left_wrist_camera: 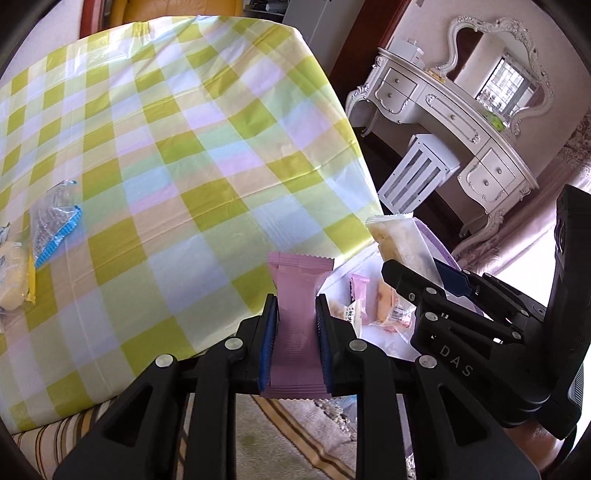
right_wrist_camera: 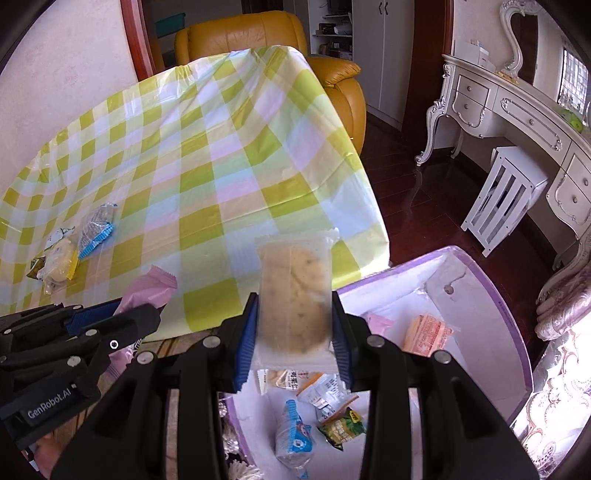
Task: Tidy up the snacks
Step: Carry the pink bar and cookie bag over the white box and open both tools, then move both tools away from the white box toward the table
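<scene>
My left gripper (left_wrist_camera: 295, 317) is shut on a pink snack packet (left_wrist_camera: 297, 295), held upright over the table's near edge. The same packet (right_wrist_camera: 153, 291) and the left gripper (right_wrist_camera: 110, 314) show at the left of the right wrist view. A clear packet with a pale biscuit (right_wrist_camera: 293, 291) is clamped in my right gripper (right_wrist_camera: 293, 328), above the rim of a white box with a purple edge (right_wrist_camera: 495, 295). Inside that box lie several wrapped snacks (right_wrist_camera: 295, 439). The right gripper (left_wrist_camera: 428, 273) with its clear packet (left_wrist_camera: 397, 240) appears at the right of the left wrist view.
A table with a yellow-green checked cloth (left_wrist_camera: 192, 147) carries a blue-edged packet (left_wrist_camera: 55, 221) and a yellow-wrapped snack (left_wrist_camera: 14, 280) at its left. Beyond stand a yellow armchair (right_wrist_camera: 258, 33), a white dresser (right_wrist_camera: 517, 107) and a white stool (right_wrist_camera: 506, 195) on dark floor.
</scene>
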A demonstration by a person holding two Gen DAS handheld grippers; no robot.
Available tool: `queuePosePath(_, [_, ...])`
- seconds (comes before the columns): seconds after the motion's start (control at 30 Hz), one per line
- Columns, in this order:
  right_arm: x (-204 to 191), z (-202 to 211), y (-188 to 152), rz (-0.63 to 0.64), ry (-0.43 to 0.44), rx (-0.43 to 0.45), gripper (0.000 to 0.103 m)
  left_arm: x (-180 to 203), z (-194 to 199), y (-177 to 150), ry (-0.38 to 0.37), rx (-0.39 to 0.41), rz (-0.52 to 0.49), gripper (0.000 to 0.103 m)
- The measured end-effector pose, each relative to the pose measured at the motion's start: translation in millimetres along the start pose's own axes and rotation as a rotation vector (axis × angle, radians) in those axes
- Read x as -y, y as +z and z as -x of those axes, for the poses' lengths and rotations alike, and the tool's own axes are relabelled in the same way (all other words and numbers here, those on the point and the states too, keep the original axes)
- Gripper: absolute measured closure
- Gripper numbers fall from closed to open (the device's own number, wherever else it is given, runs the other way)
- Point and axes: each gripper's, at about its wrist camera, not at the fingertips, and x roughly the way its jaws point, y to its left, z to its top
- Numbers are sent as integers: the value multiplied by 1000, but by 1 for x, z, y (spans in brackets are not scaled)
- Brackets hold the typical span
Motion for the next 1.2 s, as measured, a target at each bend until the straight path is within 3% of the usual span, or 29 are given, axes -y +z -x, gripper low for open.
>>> queuePosePath(0.33, [86,-9,-34,-114,-131,-47,66,68,-48,-1,-79,-125,-103,82])
queuePosePath(0.6, [134,-11,-52,-203,-193,-65,66,102,-78,-7,-116,-206,-142,82])
queuePosePath(0.8, [150,-11,-56,-245,-235,-58,65,119,-89,-9,-144,-232,-163,80])
queuePosePath(0.87, [152,-10,-55,-249,-241,-50,57,121,-92,-9,-148,-239,-165,76])
queuePosePath(1.03, [150,-11,-54,-246,-240,-47,50,120,-90,-8,-145,-226,-155,63])
queuePosePath(1.2, [143,-10,-50,-241,-225,-40,41,107,-79,-4,-135,-196,-126,58])
